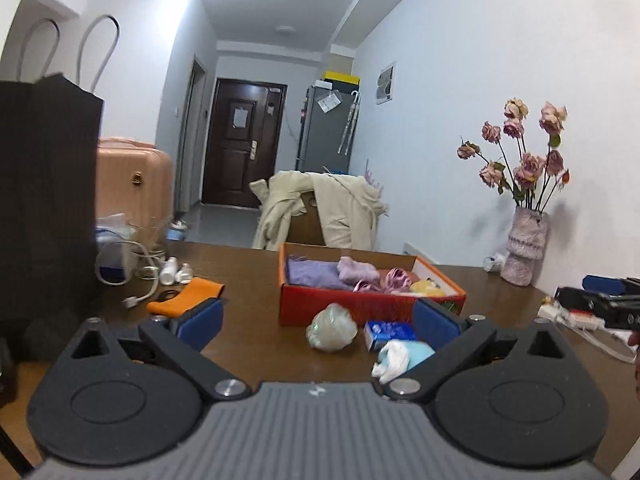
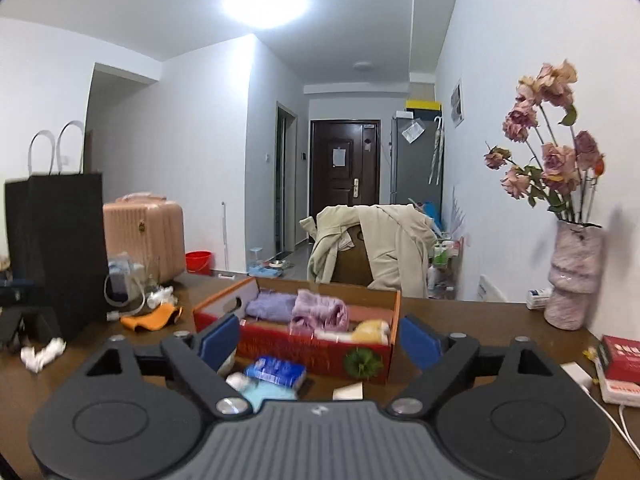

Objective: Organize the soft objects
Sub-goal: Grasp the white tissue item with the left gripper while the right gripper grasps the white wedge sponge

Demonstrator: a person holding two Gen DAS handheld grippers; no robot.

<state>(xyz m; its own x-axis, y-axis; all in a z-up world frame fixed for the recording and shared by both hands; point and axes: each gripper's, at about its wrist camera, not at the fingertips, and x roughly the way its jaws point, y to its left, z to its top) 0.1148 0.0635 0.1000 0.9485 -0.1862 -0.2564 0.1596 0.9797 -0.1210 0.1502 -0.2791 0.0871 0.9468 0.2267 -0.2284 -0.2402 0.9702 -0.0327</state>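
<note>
An orange-red cardboard box (image 1: 352, 312) (image 2: 296, 354) stands on the brown table with folded purple cloths (image 2: 272, 304), a pink towel (image 2: 320, 314) and a yellow plush (image 2: 372, 332) inside. In front of it lie a pale green soft lump (image 1: 332, 328), a blue tissue pack (image 1: 390, 332) (image 2: 276, 372) and a white and light-blue soft item (image 1: 400, 354) (image 2: 256, 392). An orange cloth (image 1: 188, 296) (image 2: 152, 318) lies to the left. My left gripper (image 1: 316, 310) hangs open and empty before the box. My right gripper (image 2: 318, 330) is open and empty too.
A tall black paper bag (image 1: 48, 208) stands close on the left, with a glass jar (image 1: 148, 240) and charger cable beside it. A vase of dried roses (image 1: 524, 248) sits at the right wall. White crumpled cloth (image 2: 42, 354) and a red book (image 2: 624, 356) lie at the table's sides.
</note>
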